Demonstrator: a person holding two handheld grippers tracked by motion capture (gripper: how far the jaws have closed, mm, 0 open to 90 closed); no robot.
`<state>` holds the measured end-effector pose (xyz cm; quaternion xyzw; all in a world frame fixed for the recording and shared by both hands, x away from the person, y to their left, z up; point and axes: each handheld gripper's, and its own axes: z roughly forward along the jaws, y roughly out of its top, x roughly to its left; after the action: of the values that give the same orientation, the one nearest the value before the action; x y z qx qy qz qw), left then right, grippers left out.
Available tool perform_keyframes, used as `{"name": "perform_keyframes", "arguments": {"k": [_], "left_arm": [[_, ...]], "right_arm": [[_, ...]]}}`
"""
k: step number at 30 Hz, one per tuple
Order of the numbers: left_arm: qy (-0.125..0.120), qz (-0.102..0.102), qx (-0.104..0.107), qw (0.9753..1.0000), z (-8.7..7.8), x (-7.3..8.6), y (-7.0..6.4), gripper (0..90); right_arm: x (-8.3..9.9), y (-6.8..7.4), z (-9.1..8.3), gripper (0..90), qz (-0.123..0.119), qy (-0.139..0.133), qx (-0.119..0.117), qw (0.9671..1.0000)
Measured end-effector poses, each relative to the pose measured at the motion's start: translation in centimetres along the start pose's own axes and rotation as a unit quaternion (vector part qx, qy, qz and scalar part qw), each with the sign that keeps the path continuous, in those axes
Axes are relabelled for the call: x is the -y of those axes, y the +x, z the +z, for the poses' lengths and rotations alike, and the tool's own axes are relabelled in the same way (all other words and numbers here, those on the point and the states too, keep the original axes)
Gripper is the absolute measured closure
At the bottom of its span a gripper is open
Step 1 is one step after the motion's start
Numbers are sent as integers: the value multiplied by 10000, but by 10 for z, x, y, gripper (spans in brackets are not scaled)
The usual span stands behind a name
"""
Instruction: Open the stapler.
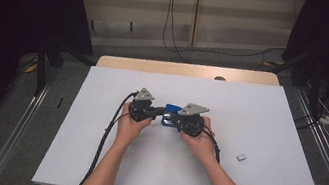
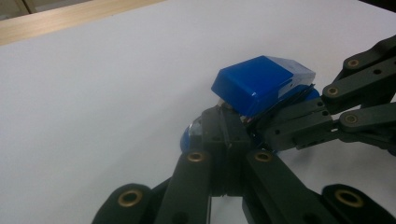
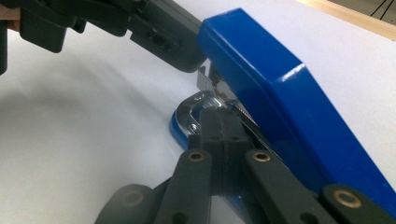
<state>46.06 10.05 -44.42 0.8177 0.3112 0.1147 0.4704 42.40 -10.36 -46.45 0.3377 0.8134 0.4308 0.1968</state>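
A blue stapler (image 1: 169,114) lies at the middle of the white table, between my two grippers. Its blue top (image 2: 257,84) is tilted up off the base (image 3: 180,126), with metal parts showing under it. My left gripper (image 2: 224,119) is shut, its tips against the metal front end under the top. My right gripper (image 3: 219,122) is shut too, its tips down at the shiny metal plate of the base. The high view shows the left gripper (image 1: 155,113) and the right gripper (image 1: 172,119) meeting nose to nose at the stapler. Nothing shows between either pair of jaws.
A small grey-white block (image 1: 241,157) lies on the white table top (image 1: 260,113), to the right of the hands. A wooden strip (image 1: 186,69) runs along the far edge. Black cables (image 1: 102,143) trail back from the grippers along the forearms.
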Motion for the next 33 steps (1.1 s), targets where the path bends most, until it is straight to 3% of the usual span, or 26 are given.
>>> {"name": "perform_keyframes", "arguments": {"k": [13,22,33], "left_arm": [[-200,-29,51,9998,-3,-6,-3,900],[-228,-17,30,9997,-2,-6,-2,900],[-265,-47,33,9996,-2,-5,-2,900]], "right_arm": [[-3,3,5,900,-4,2,16,10000],[-8,1,2,900,305,-345,113,9989],[-9,8,4,900,285,-480,333,9979]]}}
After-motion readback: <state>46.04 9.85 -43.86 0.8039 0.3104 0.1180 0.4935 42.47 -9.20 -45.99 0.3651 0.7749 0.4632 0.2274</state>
